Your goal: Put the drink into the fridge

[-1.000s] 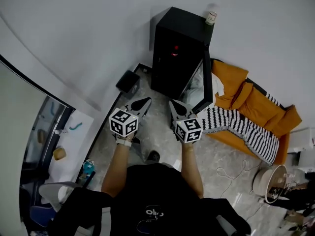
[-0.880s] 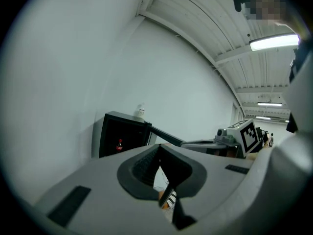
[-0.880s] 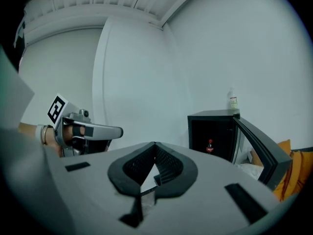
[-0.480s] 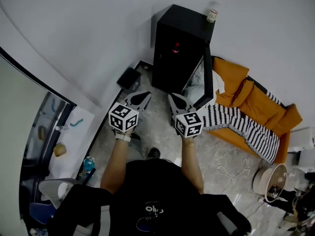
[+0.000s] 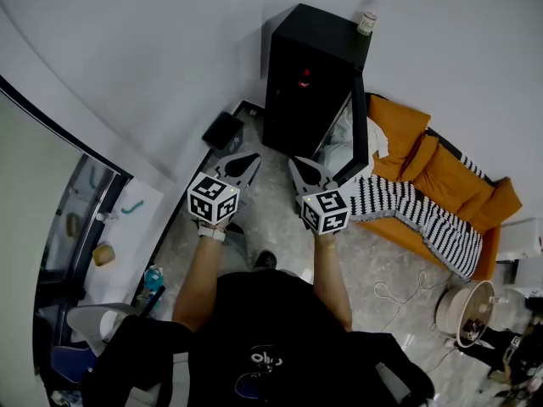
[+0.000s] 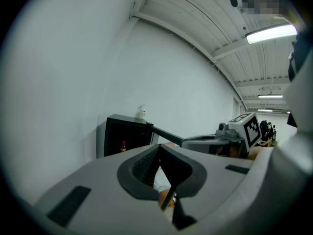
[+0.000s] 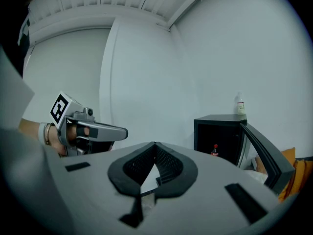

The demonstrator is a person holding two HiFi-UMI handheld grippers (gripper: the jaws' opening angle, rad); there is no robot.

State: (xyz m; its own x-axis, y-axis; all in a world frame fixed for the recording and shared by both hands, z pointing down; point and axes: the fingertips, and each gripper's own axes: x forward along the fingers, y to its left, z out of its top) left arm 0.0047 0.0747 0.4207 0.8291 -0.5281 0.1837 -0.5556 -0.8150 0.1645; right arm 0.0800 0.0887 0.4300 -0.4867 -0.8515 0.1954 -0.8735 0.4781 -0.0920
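The drink (image 5: 304, 80), a small bottle showing red, stands inside the black fridge (image 5: 314, 49), whose door (image 5: 360, 134) hangs open to the right. Its label, like that of the pale bottle (image 5: 366, 25) on the fridge's top, is too small to read. The left gripper (image 5: 252, 158) and right gripper (image 5: 296, 164) are side by side short of the fridge, both clenched on nothing, with an orange sofa (image 5: 441, 176) and striped blanket (image 5: 416, 214) beside the door and a black box (image 5: 222, 131) on the floor to the fridge's left.

No readable text, white print on black shirt (image 5: 267, 361) too small, bottle (image 5: 366, 25) label atop far fridge (image 5: 305, 83) blurred
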